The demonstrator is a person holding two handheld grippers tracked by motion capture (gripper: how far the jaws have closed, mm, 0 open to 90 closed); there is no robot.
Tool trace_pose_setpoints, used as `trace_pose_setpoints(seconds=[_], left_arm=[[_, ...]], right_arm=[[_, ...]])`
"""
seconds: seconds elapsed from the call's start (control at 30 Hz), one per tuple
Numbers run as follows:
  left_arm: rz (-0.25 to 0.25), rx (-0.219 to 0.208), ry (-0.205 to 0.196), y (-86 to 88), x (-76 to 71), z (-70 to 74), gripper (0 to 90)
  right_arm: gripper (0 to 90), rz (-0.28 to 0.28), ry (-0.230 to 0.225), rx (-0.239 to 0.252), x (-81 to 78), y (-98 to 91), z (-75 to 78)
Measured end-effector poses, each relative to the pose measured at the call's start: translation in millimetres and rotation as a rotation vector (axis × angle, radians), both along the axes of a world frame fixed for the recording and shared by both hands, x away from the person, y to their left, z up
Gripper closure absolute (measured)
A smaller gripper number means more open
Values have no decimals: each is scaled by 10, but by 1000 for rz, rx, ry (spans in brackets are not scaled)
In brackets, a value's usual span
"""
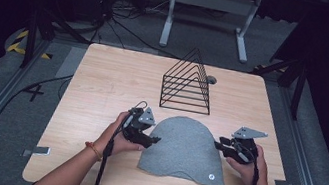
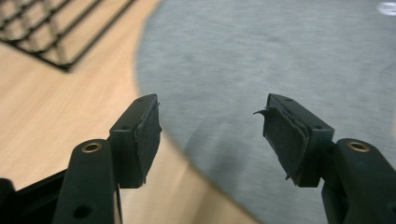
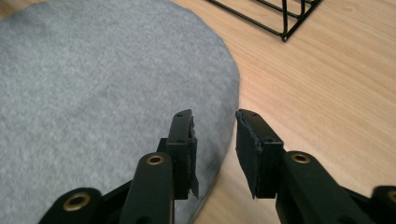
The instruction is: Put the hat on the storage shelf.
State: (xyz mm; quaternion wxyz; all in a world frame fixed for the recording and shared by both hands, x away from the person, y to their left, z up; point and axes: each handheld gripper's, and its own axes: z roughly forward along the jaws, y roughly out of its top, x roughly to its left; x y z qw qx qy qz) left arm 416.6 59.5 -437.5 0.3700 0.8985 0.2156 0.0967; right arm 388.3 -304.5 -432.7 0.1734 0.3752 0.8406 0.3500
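Nearest to the person, one grey felt piece [image 1: 187, 149] lies flat on the wooden table [image 1: 102, 87], rounded at its far side, with one small white tag [image 1: 211, 177] near its front right corner. Two grippers stand at its two sides. The left gripper [image 1: 153, 141] is at the left edge of the felt; in the left gripper view its jaws are wide apart over that edge, and nothing is between the pads [image 2: 148, 135]. The right gripper [image 1: 217, 144] is at the right edge; in the right gripper view its jaws have a narrow gap above the border of the felt [image 3: 93, 93], and they grip nothing.

Farther away, just behind the rounded top of the felt, stands one black wire rack [image 1: 187, 84] with triangular frames; it is apart from the felt. Nothing lies between the grippers and the felt. Behind the table, one white stand [image 1: 210, 9] is on the floor.
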Motion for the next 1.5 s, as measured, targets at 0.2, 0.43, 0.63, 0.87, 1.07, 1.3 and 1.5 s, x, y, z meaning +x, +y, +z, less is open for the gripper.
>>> trace_pose_setpoints(seconds=[0.2,0.43,0.63,0.87,1.07,1.3,1.5], left_arm=[[60,14,38,-53,260,-108,373],[57,26,69,-155,371,-261,380],[43,-2,73,-155,332,-274,404],[12,-3,78,-183,270,-257,628],[-1,1,104,-190,260,-241,825],[-3,20,66,-231,232,-214,856],[-10,1,26,-220,197,-109,858]], right_arm=[[609,19,56,-18,227,118,-49],[525,-8,78,-28,341,158,-190],[523,18,82,-27,325,200,-212],[788,48,109,-11,274,255,-195],[847,49,120,18,266,250,-204],[850,49,92,24,233,239,-156],[851,55,62,36,187,205,-83]])
